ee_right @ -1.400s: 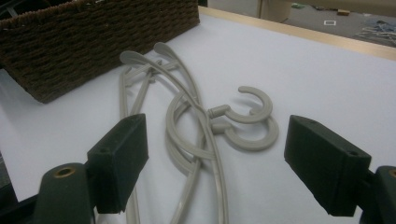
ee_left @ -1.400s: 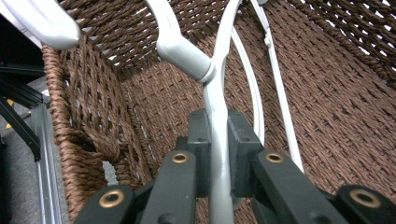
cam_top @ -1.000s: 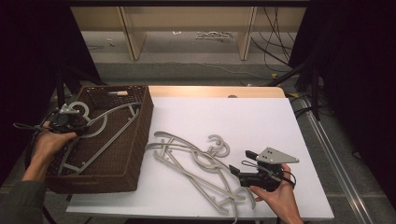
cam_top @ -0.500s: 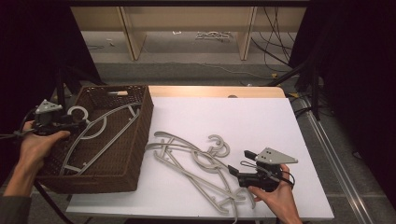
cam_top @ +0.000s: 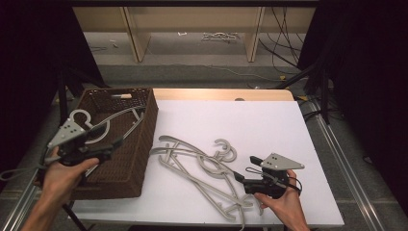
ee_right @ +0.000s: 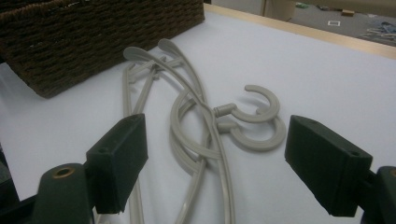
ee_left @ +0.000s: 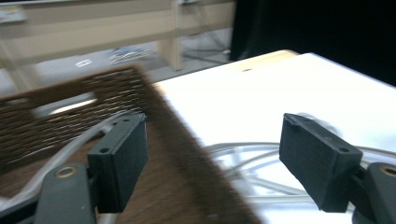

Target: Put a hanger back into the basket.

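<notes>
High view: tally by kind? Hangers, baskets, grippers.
Hangers: 3, counted by hooks: 2 tangled on the table (hangers), 1 in the basket
Basket: 1
Grippers: 2, left and right, both open
Total: 6

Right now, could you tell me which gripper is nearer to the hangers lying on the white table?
The right. The right gripper sits at the near end of the hangers, jaws open toward them. The left gripper hovers over the basket, beside the pile.
</notes>
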Tool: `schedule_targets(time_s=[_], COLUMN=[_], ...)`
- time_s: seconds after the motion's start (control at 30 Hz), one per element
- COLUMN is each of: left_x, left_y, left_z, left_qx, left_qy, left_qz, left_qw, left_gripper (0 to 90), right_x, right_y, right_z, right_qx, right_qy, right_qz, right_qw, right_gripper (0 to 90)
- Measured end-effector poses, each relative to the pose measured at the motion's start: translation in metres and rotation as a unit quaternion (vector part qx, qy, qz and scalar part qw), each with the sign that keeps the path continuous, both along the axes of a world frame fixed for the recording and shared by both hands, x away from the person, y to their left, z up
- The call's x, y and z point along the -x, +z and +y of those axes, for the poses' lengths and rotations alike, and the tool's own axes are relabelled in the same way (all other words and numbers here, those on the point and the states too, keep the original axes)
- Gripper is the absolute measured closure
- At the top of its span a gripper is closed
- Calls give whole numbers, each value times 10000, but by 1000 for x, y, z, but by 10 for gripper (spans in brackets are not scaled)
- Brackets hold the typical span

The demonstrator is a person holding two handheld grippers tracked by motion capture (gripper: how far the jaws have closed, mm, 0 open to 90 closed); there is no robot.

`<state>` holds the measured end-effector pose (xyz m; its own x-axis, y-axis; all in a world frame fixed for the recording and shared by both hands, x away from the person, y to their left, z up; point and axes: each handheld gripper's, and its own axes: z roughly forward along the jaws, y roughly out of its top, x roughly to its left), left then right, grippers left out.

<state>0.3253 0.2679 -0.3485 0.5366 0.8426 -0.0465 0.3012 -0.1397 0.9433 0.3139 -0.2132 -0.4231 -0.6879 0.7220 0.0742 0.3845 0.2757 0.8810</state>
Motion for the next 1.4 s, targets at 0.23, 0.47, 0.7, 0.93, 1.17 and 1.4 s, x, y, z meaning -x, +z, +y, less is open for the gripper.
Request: schedule_targets(time_s=[0.23,0.47,0.7,0.93,1.17,1.4], left_x=[16,32,44,46,47,47], left_y=[-19,-38,-53,-65,-78,-80], left_z=[-38,-60,-74,-77,-82,-85], left_qx=[450,647,749,467,115,105], left_qy=[-574,-981,-1129,-1207,-1198,-1227], left_qz=[-151,-243,-433,-578,-637,-624], left_qw=[9972,9928,9898,9899,9907,9904], left_gripper=[202,158,159,160,161,161], right_x=[0,0,0,0,2,-2], right_y=[-1,-2,-4,-5,-4,-8], right_z=[2,2,4,4,5,4], right_qx=[41,28,8,-32,43,193], right_qy=[16,48,67,10,32,120], right_qz=[-35,16,-14,-59,-59,39], right_qw=[10000,10000,10000,10000,10000,9997], right_gripper=[233,227,204,190,192,224])
